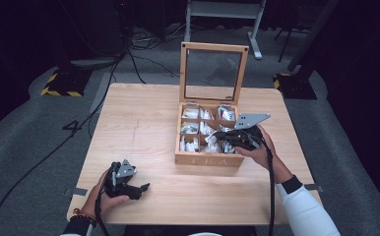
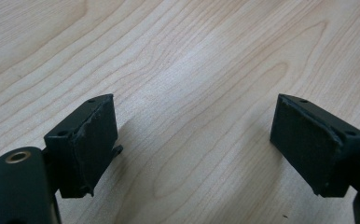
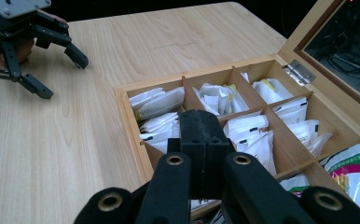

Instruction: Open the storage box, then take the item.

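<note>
A wooden box (image 1: 207, 160) stands at the middle of the table with its glass lid (image 1: 212, 46) upright. Thin dividers split the box (image 3: 127, 112) into compartments packed with white sachets (image 3: 157, 103). My right gripper (image 1: 221, 134) hovers over the front right compartments and points left. In the right gripper view its jaws (image 3: 205, 126) are pressed together, and nothing shows between the pads. My left gripper (image 1: 142, 189) rests near the table's front left edge. Its jaws (image 2: 194, 126) stand wide apart over bare wood, holding nothing.
A green and pink packet (image 3: 355, 172) lies in a compartment by the lid's hinge (image 3: 299, 72). The left gripper (image 3: 59, 74) sits far from the box. Bare tabletop (image 1: 143, 123) stretches left of the box. Cables and stands crowd the dark floor behind.
</note>
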A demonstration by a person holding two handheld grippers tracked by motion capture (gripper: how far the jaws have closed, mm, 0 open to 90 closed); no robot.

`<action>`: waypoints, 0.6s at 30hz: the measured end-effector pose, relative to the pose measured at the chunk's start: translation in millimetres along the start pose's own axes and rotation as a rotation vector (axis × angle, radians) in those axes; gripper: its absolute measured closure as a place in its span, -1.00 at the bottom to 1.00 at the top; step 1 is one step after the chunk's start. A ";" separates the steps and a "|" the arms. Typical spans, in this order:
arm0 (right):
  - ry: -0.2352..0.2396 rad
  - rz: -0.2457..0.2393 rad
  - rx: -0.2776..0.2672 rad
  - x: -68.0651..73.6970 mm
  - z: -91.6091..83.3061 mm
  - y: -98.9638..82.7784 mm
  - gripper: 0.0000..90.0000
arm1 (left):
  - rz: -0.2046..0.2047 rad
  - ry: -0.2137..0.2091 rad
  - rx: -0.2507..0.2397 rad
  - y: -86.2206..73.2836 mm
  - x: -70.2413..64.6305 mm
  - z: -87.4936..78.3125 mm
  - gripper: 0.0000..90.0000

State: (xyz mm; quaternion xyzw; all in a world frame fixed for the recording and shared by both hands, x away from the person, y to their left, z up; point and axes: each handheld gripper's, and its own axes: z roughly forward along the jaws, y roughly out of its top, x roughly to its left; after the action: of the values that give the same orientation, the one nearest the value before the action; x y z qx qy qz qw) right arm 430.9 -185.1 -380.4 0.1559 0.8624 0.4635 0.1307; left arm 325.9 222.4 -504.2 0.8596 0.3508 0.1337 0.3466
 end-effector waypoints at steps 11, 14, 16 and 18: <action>0.005 -0.022 -0.050 7.0 -22.4 3.8 1.00 | -0.009 0.003 -0.001 -0.3 -0.8 -0.1 -0.66; 0.006 -0.021 -0.059 7.7 -26.6 3.8 1.00 | -0.007 0.001 0.001 -0.2 -0.5 -0.2 -0.66; 0.004 -0.022 -0.062 8.7 -28.8 3.7 1.00 | -0.006 0.000 0.000 -0.2 -0.4 0.0 -0.66; 0.005 -0.022 -0.067 9.9 -31.3 3.5 1.00 | 0.000 0.000 0.000 0.0 0.2 0.0 -0.66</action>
State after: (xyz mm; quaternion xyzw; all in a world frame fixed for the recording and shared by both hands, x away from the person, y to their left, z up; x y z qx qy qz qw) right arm 410.7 -203.2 -361.5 0.1406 0.8484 0.4911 0.1390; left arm 326.1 222.5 -504.2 0.8596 0.3508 0.1338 0.3466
